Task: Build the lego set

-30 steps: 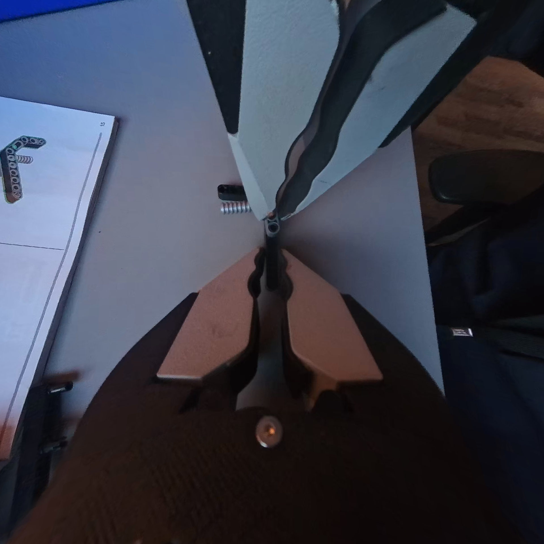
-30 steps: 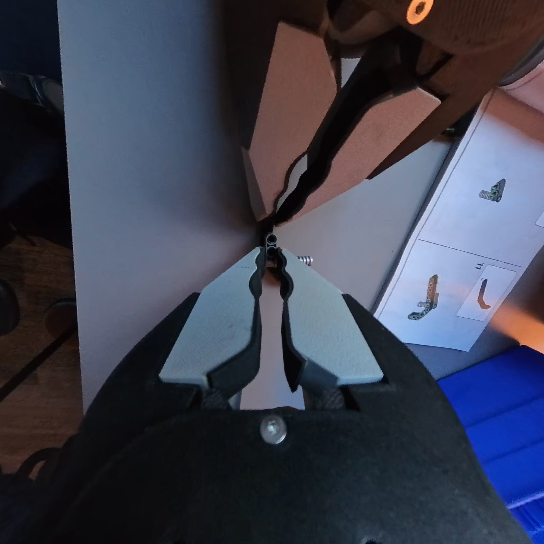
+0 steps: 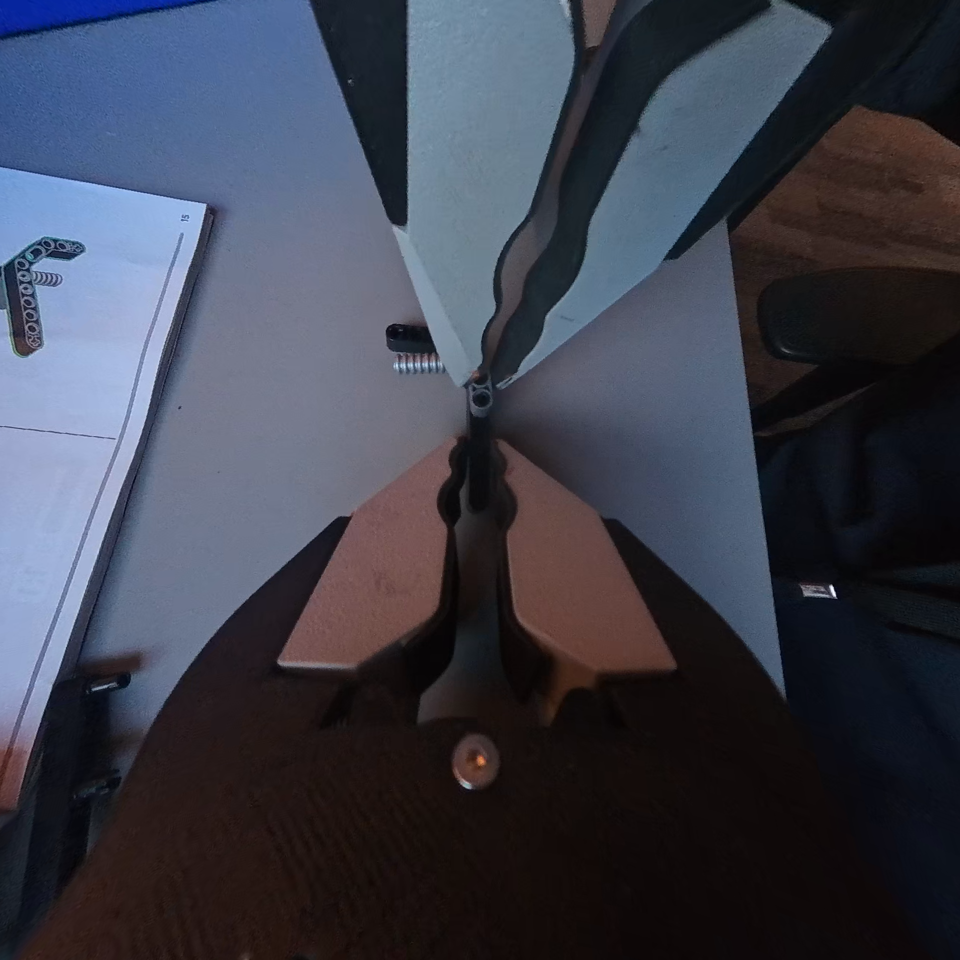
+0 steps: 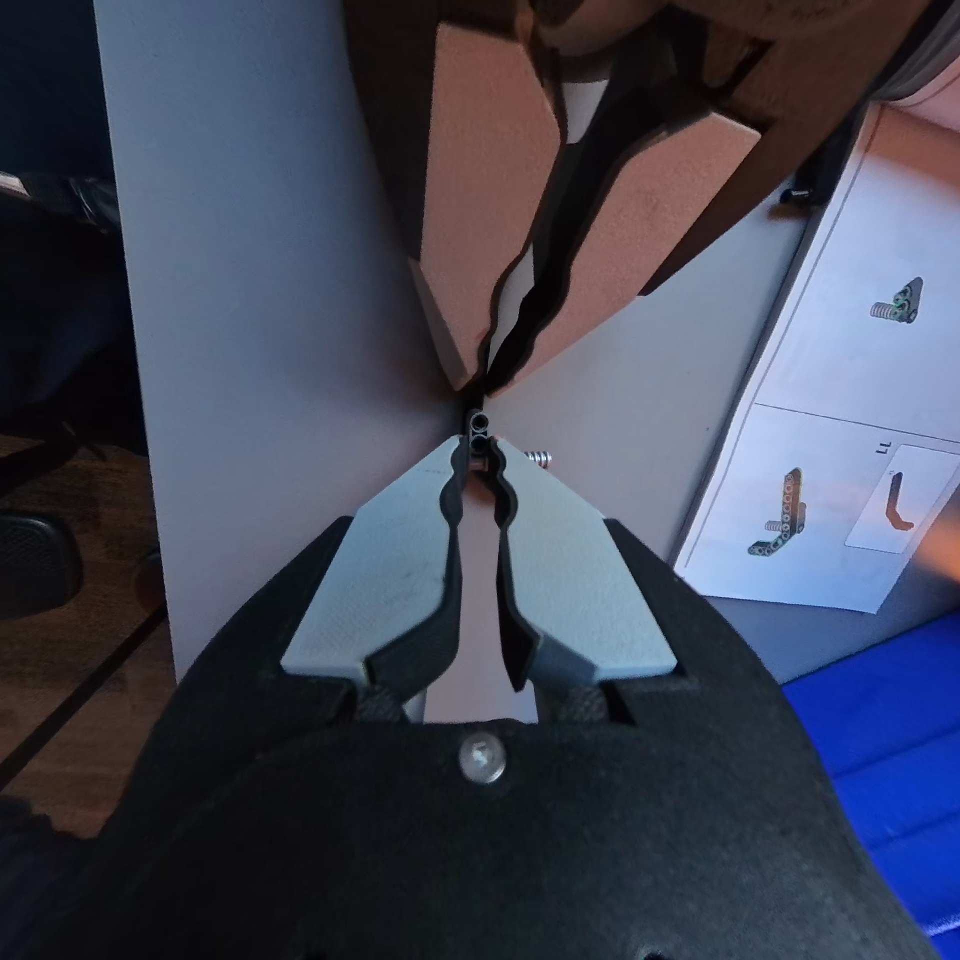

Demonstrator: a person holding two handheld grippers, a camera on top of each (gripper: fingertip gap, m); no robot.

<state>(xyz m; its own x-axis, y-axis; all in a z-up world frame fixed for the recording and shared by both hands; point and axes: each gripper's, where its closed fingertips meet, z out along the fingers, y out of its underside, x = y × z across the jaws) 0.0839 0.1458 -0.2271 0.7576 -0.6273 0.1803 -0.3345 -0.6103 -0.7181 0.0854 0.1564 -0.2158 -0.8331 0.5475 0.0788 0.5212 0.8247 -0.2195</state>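
Observation:
My left gripper (image 3: 478, 448), with tan fingers, is shut on a thin black lego beam (image 3: 478, 470) that sticks out ahead of its tips. My right gripper (image 4: 478, 448), with grey fingers, is shut on a small grey connector (image 3: 480, 401) with round holes at the beam's far end. The two grippers meet tip to tip above the grey table (image 3: 291, 467). The right gripper (image 3: 483, 379) comes in from the top of the left wrist view. The left gripper (image 4: 475, 388) comes in from the top of the right wrist view. The connector (image 4: 478, 427) shows between them.
A short black beam (image 3: 408, 335) and a silver ribbed spring-like part (image 3: 418, 364) lie on the table behind the right gripper. The open instruction booklet (image 3: 78, 389) lies at the left, with black pins (image 3: 106, 681) near it. The table edge and a chair (image 3: 857, 311) are at the right. The tips of both grippers are at nearly the same place.
Almost nothing has changed. Both grippers still hold the parts tip to tip. In the right wrist view the left gripper has tilted slightly.

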